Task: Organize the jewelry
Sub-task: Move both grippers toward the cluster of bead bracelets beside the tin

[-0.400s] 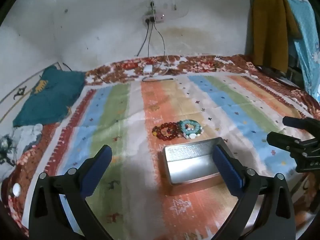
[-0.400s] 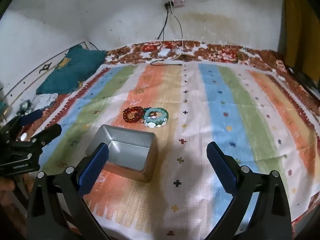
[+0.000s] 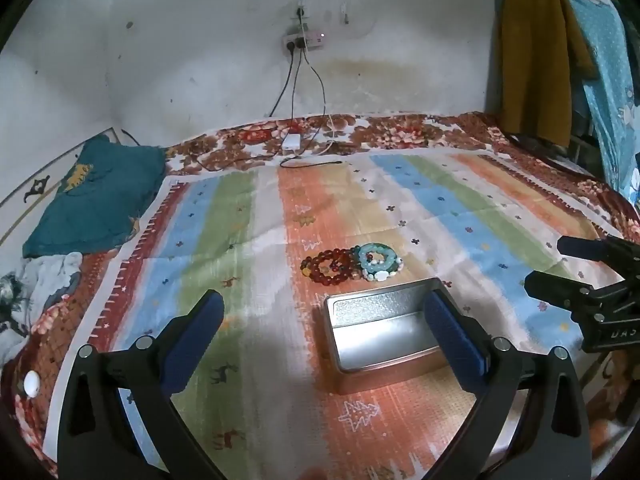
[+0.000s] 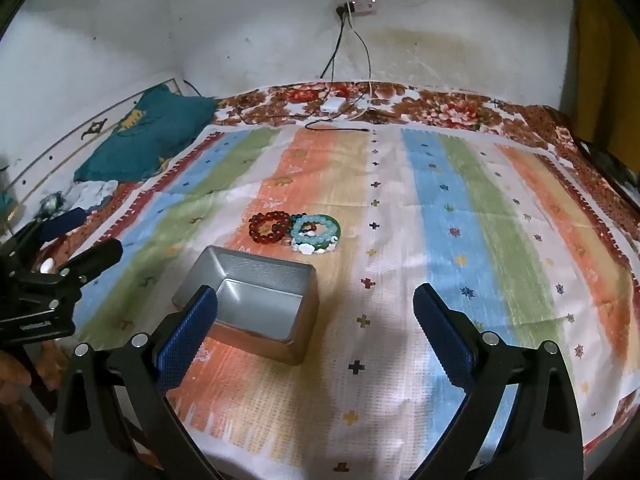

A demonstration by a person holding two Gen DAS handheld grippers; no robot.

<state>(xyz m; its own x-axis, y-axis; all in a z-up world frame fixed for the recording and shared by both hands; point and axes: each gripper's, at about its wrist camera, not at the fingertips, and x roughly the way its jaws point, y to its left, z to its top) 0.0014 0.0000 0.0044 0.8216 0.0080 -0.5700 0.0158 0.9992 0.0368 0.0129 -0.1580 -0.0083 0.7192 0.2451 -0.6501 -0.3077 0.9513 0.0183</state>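
An open, empty silver tin box (image 3: 380, 332) sits on the striped bedspread, also in the right wrist view (image 4: 256, 304). Just beyond it lie a dark red bead bracelet (image 3: 326, 268) (image 4: 269, 227) and a turquoise bead bracelet (image 3: 378, 262) (image 4: 316, 233), touching each other. My left gripper (image 3: 324, 332) is open and empty, above the bedspread near the box's front. My right gripper (image 4: 316, 324) is open and empty, to the right of the box. Each gripper shows at the edge of the other's view.
A striped cloth (image 4: 460, 220) covers a bed with a floral sheet (image 3: 400, 136). A teal pillow (image 3: 96, 196) lies at the far left. Cables and a white charger (image 3: 291, 142) lie by the wall. Clothes (image 3: 532, 60) hang at the right.
Both grippers have shifted only slightly; the box and bracelets have not moved.
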